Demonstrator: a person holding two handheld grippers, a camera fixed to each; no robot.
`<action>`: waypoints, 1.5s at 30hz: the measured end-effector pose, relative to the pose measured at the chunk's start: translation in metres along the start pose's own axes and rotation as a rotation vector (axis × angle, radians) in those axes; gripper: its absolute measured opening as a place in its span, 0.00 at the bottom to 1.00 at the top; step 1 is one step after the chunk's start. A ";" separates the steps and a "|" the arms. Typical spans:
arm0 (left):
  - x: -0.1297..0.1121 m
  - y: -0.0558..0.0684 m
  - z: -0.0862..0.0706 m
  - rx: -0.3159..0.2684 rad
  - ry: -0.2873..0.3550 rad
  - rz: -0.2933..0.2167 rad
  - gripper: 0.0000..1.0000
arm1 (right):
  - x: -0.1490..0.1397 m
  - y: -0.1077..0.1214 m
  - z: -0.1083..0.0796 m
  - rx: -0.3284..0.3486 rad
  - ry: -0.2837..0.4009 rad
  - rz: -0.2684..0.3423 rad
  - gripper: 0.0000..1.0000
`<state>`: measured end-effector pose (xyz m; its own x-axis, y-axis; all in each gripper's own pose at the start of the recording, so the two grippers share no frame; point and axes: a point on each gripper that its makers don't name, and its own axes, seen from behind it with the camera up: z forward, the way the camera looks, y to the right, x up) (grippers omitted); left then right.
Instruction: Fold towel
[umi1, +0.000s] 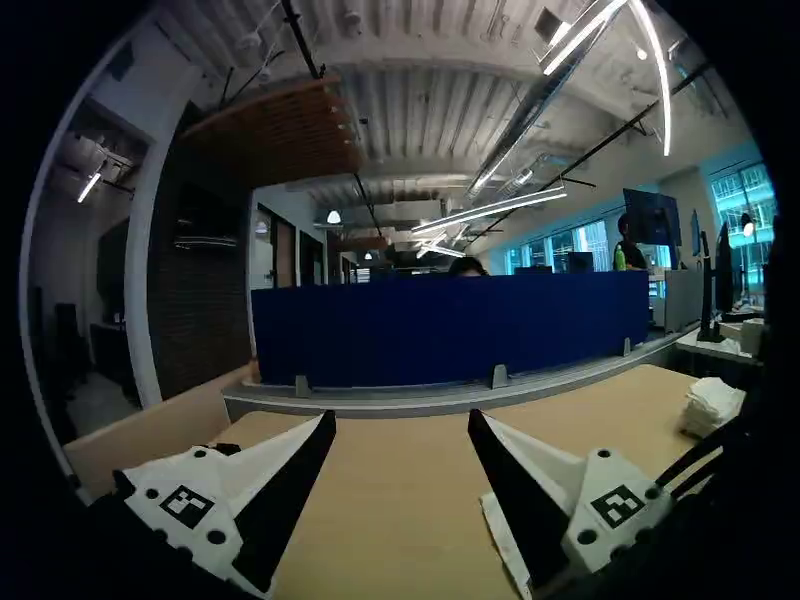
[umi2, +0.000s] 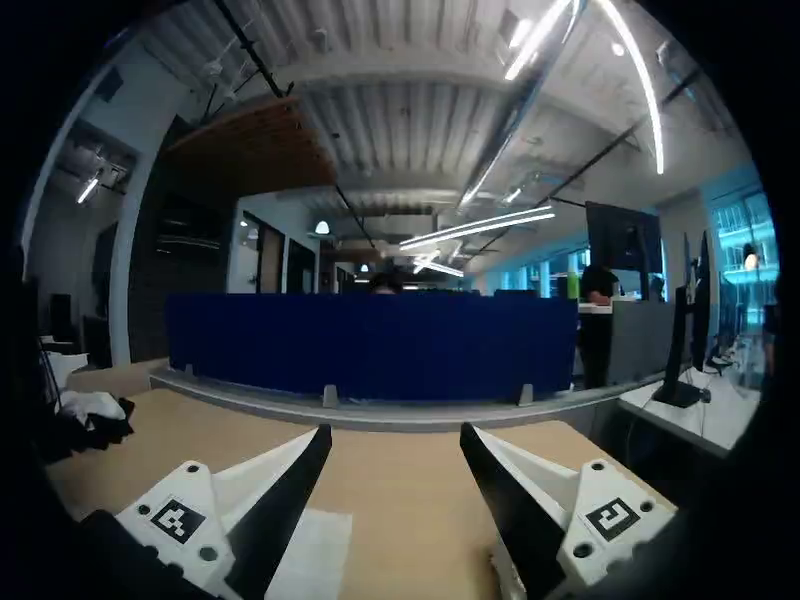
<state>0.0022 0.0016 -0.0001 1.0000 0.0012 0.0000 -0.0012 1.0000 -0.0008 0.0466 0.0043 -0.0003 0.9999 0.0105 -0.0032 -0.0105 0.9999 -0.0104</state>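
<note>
- Towel (umi2: 315, 555) lies flat on the surface (umi2: 400, 500), low and near, between both tools.
- It sits left of the right hand-held gripper (umi2: 395, 428) and right of the left hand-held gripper (umi1: 400, 413).
- Both have fingers apart, holding nothing.

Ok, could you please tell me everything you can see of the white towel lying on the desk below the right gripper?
The white towel lies flat and smooth on the tan desk, looking like thin, soft cloth. In the right gripper view one corner with straight edges shows; the rest is hidden behind a finger of the right gripper. Its jaws stand open, holding nothing; whether the finger touches the cloth cannot be told.
</note>
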 end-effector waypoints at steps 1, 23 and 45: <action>0.004 0.003 0.000 -0.001 0.000 0.002 0.98 | 0.006 0.000 0.000 0.001 -0.002 0.003 1.00; 0.001 0.064 0.010 -0.259 -0.206 0.057 0.98 | -0.004 -0.040 -0.002 0.265 -0.282 -0.115 1.00; -0.086 0.109 -0.021 -0.460 -0.437 0.106 0.98 | -0.102 -0.072 -0.039 0.465 -0.596 -0.180 1.00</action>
<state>-0.0844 0.1105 -0.0210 0.9019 0.1976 0.3840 -0.0030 0.8920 -0.4521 -0.0546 -0.0690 -0.0383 0.8202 -0.2804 0.4986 0.0230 0.8870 0.4611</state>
